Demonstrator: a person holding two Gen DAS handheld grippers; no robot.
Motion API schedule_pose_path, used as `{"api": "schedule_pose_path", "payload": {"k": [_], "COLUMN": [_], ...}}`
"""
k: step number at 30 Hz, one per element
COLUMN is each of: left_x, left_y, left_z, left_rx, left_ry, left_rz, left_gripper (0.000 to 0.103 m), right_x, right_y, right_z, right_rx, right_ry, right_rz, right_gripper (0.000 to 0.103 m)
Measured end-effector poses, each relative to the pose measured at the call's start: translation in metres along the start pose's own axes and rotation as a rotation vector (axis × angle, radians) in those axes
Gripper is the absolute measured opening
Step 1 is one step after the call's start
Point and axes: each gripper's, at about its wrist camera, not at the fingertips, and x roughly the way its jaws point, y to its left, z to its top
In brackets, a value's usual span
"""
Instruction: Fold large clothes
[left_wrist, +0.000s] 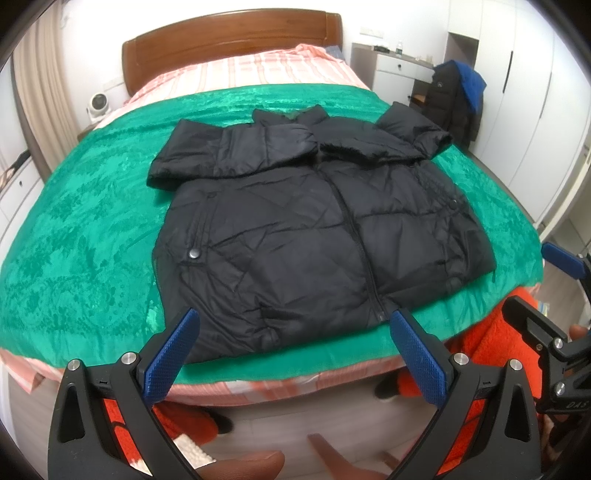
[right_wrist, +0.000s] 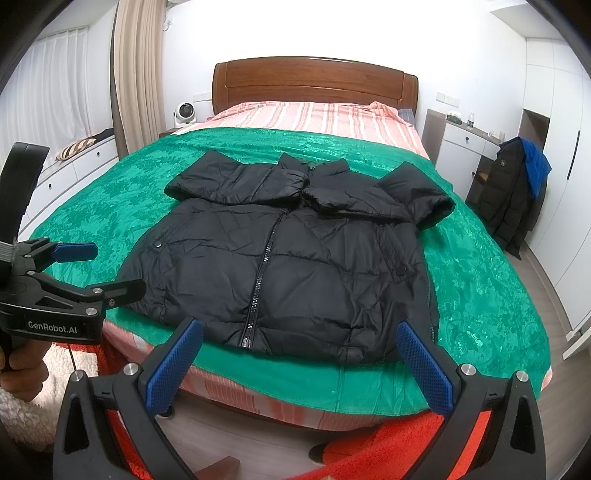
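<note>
The black puffer jacket lies flat and zipped on the green blanket, both sleeves folded across its chest, hem just short of the bed's near edge. Bare blanket runs wide at nine and three o'clock; striped sheet fills twelve. The left gripper and right gripper hover over that near edge at six, jaws spread wide, gripping and touching nothing.

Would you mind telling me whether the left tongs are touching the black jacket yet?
Apart. In the right wrist view the left tongs hang open beside the bed, with green blanket showing between them and the black jacket.
</note>
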Motion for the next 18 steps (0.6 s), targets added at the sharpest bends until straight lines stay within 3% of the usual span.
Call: {"api": "schedule_pose_path", "payload": {"k": [18], "left_x": [0.0003], "left_y": [0.0009], "left_z": [0.0001], "left_rx": [0.001], "left_ry": [0.007], "left_rz": [-0.001], "left_gripper": [0.103], "right_x": [0.0000], "right_y": [0.0007], "right_z": [-0.0015], "right_rx": [0.000], "right_ry": [0.004], "right_rz": [0.004], "right_gripper": [0.103]}}
